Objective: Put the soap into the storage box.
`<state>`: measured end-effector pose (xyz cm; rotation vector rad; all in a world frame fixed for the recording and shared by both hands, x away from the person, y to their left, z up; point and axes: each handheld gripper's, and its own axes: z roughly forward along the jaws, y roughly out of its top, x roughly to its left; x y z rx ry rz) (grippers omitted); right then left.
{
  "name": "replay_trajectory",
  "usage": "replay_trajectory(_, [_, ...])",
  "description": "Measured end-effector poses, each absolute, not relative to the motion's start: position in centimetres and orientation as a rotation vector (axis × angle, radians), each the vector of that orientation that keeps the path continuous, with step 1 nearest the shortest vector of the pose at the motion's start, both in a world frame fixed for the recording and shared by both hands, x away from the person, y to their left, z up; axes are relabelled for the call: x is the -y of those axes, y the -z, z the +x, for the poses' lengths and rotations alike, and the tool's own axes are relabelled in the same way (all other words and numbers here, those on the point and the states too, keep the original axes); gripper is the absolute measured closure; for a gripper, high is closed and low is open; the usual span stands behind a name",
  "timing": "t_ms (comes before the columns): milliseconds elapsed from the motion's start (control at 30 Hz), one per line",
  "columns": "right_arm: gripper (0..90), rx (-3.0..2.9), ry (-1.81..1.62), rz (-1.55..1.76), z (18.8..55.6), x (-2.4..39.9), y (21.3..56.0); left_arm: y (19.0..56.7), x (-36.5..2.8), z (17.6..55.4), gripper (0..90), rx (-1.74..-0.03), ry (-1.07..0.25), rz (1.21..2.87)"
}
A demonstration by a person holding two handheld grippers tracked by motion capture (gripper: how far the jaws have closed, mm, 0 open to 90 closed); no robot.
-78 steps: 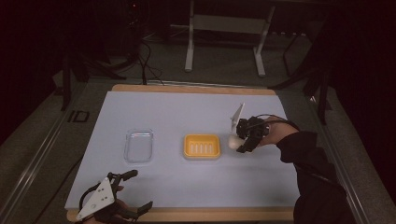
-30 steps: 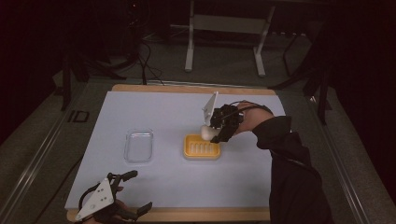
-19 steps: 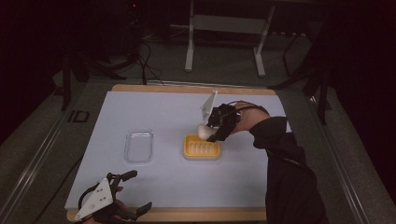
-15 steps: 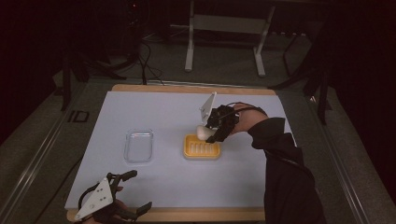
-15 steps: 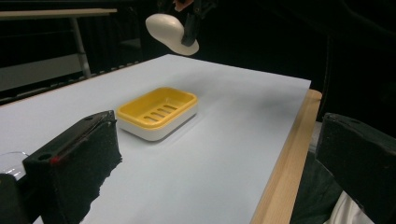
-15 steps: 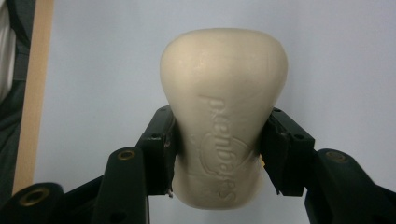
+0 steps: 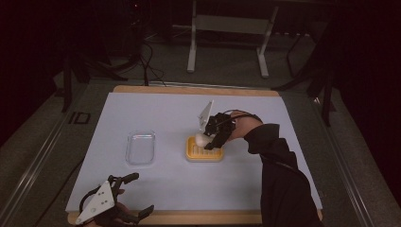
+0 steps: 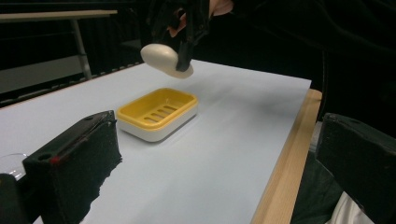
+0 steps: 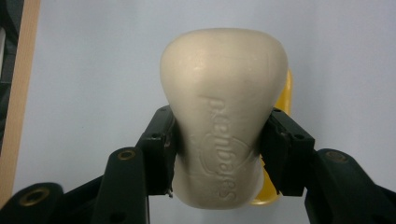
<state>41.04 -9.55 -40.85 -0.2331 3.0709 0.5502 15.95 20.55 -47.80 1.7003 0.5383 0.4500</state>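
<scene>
1. Pick looks done: your right claw (image 7: 206, 140) is clenched on the soap bar (image 7: 201, 139), jaws pinching its two long sides, as the right gripper view shows.
2. Soap bar is airborne, not in the yellow soap dish (image 7: 204, 154) yet. In the left gripper view it hangs clear above the dish's far end, tilted, no contact.
3. Relative to the claw: roughly half the bar sticks out past the jaw tips, embossed face toward the camera. Dish rim peeks out from behind the bar's right edge.
4. Left to do, my read: centre over the dish, lower, release.
5. Your left claw (image 7: 134, 194) sits at the near edge of the bench (image 7: 156, 109), jaws spread wide, gripping nothing.
6. Clear tray (image 7: 140, 147) sits left of the dish, apart from it, nothing visible in it.
</scene>
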Motion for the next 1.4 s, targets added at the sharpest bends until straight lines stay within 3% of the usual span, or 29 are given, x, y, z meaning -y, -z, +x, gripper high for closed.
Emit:
replay_trajectory(667, [49.6,-3.049,-0.447,-0.219,42.4,9.2,45.8,47.8,-20.6,16.1,0.0,-0.543,-0.446,1.699])
replay_trajectory(1400, [49.2,-3.099,-0.449,-0.135,43.2,8.9,48.7,47.9,-20.5,16.0,0.0,-0.534,-0.451,1.712])
